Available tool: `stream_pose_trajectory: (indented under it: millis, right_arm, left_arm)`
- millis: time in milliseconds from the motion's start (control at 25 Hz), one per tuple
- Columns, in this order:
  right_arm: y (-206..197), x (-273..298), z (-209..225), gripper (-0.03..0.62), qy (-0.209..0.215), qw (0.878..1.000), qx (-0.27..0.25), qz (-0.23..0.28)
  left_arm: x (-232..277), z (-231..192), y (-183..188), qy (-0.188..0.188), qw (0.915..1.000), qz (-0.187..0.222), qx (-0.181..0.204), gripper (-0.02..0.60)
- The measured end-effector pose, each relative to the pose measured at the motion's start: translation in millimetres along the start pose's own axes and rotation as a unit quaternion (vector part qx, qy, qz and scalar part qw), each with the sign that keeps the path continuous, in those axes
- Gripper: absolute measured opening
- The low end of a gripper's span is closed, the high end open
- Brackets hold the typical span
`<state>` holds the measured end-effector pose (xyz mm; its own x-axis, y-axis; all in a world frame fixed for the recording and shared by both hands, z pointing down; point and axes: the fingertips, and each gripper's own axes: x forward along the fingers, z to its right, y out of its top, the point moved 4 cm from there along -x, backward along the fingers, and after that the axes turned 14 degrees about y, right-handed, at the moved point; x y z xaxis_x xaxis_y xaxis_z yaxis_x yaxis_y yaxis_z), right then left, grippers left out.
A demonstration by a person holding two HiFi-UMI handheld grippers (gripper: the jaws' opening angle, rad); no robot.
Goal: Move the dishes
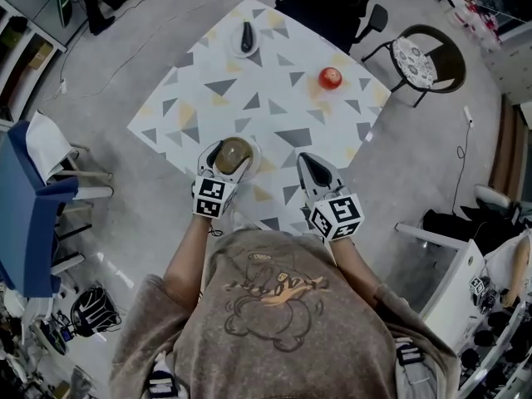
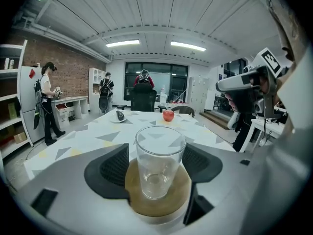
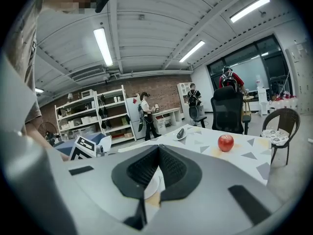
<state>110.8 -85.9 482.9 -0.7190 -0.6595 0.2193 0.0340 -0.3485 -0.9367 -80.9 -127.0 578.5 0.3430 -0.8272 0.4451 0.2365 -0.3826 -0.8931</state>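
Note:
A clear empty glass stands upright on a brown round coaster, which lies on a white plate at the near edge of the patterned table. My left gripper is open, one jaw on each side of the glass and close to it. In the head view the left gripper reaches over the coaster. Beside it to the right, my right gripper hovers, shut and empty, its jaws meeting at the tips.
A red apple lies at the table's far right. A small plate with a dark oblong object sits at the far corner. A black office chair, a round chair and a blue chair ring the table.

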Motion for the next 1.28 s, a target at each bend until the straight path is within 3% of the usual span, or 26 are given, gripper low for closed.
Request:
stream_pose_trajectory:
  millis: [480,600,1280]
  right_arm:
    - [-2.0,0.0,5.7,0.005,-0.011,1.0,0.003,-0.004]
    - [-1.6,-0.8,6.9,0.005,-0.012,1.0,0.003,-0.005]
    - [-5.1,2.1,5.8,0.005,-0.008,1.0,0.003,-0.009]
  left_arm:
    - [9.9,7.5,-7.9,-0.015,0.9996,-0.017,0.017,0.33]
    - [10.8,6.5,-8.7,-0.01,0.9997,-0.016,0.017,0.293]
    - [5.0,8.6,-3.5,-0.008,0.9994,-0.007,0.032,0.288]
